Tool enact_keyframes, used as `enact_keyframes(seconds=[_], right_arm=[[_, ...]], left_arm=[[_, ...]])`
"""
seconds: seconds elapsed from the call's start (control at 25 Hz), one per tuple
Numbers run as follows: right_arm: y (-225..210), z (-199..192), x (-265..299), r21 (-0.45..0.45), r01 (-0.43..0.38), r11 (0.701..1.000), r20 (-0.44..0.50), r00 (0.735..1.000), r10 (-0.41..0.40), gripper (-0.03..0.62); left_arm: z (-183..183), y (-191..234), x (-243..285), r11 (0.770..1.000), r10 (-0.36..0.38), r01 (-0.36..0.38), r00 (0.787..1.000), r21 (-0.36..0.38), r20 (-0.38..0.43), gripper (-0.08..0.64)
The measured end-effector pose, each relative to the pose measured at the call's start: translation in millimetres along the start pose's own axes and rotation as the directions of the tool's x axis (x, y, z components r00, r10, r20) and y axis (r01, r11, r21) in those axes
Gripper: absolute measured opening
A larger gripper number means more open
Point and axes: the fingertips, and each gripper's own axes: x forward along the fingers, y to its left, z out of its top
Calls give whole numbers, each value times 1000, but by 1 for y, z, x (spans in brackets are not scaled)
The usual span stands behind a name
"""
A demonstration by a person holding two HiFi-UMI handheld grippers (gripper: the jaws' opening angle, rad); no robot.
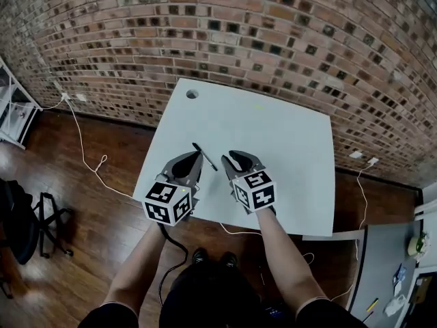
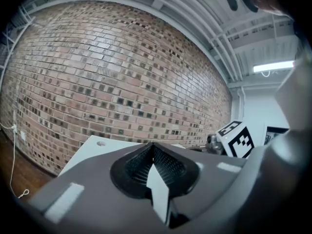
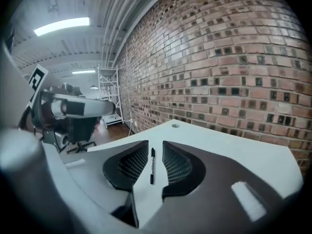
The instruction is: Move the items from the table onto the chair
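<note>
Pen [image 1: 205, 156] is the only item spotted on the white tabletop [image 1: 287, 142]. It's laid flat about mid-depth, a bit toward the left edge, slanted far-left to near-right. It's bracketed by both grippers. The left gripper [image 1: 193, 160] is just beside it, jaws pressed together on nothing. The right gripper [image 1: 235, 158] is just on its other side, jaws spread and empty. In the right gripper view the pen's long axis is lined up with that gap, so a pinch across the barrel looks best made from there. A black chair [image 1: 20, 224] is parked well off the left edge.
</note>
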Motion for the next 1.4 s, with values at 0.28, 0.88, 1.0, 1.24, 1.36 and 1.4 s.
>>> enact_keyframes(seconds=[0.28,0.88,1.0,1.24,1.36,1.4], right_arm=[[13,-59,74,-6,-61,998,-229,972,58,97],[18,-101,112,-17,-28,999,-385,923,19,41],[19,-89,105,-14,-19,1000,-345,938,13,41],[14,-36,68,-5,24,1000,-187,982,-25,40],[5,-5,38,-11,60,998,-97,993,-61,40],[1,5,26,-17,74,997,-67,995,-75,40]], left_arm=[[-11,27,-6,999,25,-25,1000,-40,-13,12],[-30,54,-19,996,35,-38,999,-84,-33,12],[-24,52,-20,997,20,-22,999,-74,-26,12],[-3,38,-14,999,-16,17,1000,-50,13,12],[13,23,-7,998,-48,50,998,-36,42,12],[19,18,-5,998,-59,61,997,-30,52,12]])
